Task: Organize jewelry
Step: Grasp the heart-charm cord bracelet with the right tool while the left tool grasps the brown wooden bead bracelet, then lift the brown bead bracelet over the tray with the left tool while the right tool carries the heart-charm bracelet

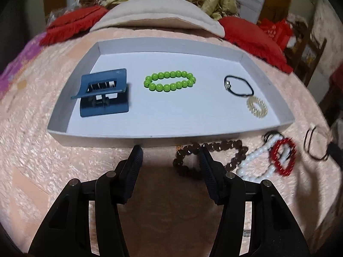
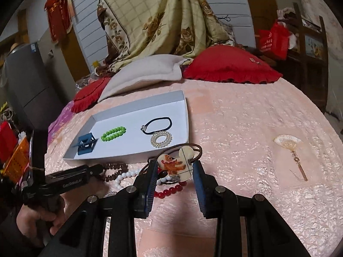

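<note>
- Gripping the mouse-ear hair tie [image 2: 175, 164] by its charm edges, our right gripper [image 2: 174, 171] could lose it short of the white tray [image 2: 128, 156].
- Our left gripper [image 1: 170, 158] hangs half open and empty above the brown bead bracelet [image 1: 233, 152]; we might snag it.

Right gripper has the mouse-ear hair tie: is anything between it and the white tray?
Nothing visible blocks it. The right gripper holds the hair tie just short of the tray's low near wall.
</note>
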`<state>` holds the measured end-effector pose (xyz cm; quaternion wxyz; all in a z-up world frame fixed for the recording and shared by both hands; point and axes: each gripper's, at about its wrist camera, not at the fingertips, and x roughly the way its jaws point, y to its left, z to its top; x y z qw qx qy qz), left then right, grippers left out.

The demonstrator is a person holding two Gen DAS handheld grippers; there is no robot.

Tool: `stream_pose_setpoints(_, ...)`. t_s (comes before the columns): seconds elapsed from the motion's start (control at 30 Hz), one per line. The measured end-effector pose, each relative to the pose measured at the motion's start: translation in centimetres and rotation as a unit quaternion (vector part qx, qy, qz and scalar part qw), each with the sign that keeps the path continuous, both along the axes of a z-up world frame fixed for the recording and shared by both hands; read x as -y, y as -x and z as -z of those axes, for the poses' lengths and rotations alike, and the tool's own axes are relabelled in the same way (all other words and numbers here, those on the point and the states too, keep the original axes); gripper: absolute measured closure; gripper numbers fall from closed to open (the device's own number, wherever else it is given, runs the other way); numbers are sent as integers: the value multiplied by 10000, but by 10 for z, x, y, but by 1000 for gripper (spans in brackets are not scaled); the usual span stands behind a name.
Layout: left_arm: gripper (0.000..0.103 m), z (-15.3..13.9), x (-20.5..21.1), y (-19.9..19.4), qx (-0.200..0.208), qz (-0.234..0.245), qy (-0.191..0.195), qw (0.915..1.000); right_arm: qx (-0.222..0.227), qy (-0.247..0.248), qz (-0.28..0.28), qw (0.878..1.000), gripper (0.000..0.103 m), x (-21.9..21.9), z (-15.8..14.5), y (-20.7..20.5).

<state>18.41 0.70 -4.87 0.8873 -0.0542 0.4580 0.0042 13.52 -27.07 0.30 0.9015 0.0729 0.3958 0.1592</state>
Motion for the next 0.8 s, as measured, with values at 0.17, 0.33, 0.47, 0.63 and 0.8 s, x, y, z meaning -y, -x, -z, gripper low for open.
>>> stream_pose_setpoints(0.17,76,0,6,7,-40,271,-260,9993,29,13,-57,10000,71,-7,-1,-1)
stream_pose_setpoints(0.33,96,-3,1,24,-155,701,153,9973,25,-1,-9,10000,71,-7,1,-3)
stream_pose_setpoints(0.47,96,-25,-7,38,307,749,550,9952,92,-51,21,9999,71,-6,1,-2)
stream_pose_setpoints(0.63,96,-31,-19,48,381,558,674,9954,71,-21,-42,10000,71,-8,4,0)
stream_pose_setpoints(0.8,96,-34,-15,62,429,483,419,9970,118,-39,-97,9999,71,-14,1,6)
